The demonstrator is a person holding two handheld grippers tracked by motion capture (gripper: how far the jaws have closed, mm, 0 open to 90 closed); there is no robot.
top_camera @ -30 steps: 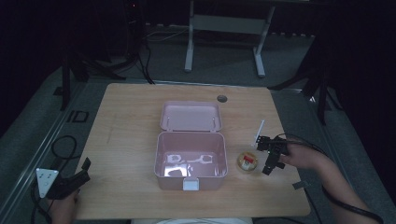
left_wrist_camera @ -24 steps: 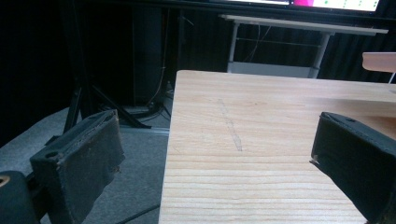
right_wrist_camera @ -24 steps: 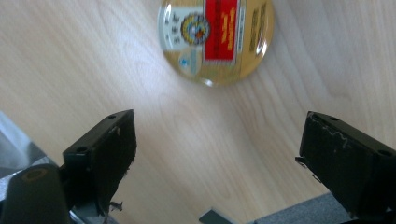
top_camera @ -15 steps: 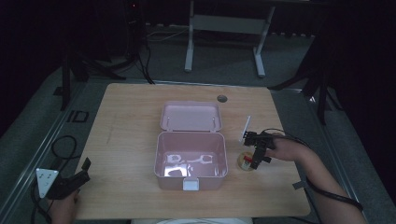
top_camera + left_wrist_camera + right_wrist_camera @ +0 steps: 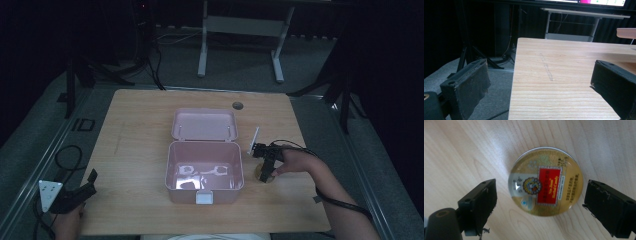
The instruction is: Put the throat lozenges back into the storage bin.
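A: From above?
B: The right gripper (image 5: 266, 172) points down over a round tin (image 5: 265, 176) beside the open pink box (image 5: 204, 170); the left gripper (image 5: 82, 190) rests at the table's (image 5: 140, 125) corner.

A: Left gripper view?
B: Jaws wide, nothing between.

A: Right gripper view?
B: Jaws wide, flanking the tin (image 5: 545, 181), not touching.

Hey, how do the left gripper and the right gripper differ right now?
The right gripper points down over a round gold tin, its jaws open to either side of it; the left gripper rests at the table's near-left corner, with nothing between its jaws. Both are open.
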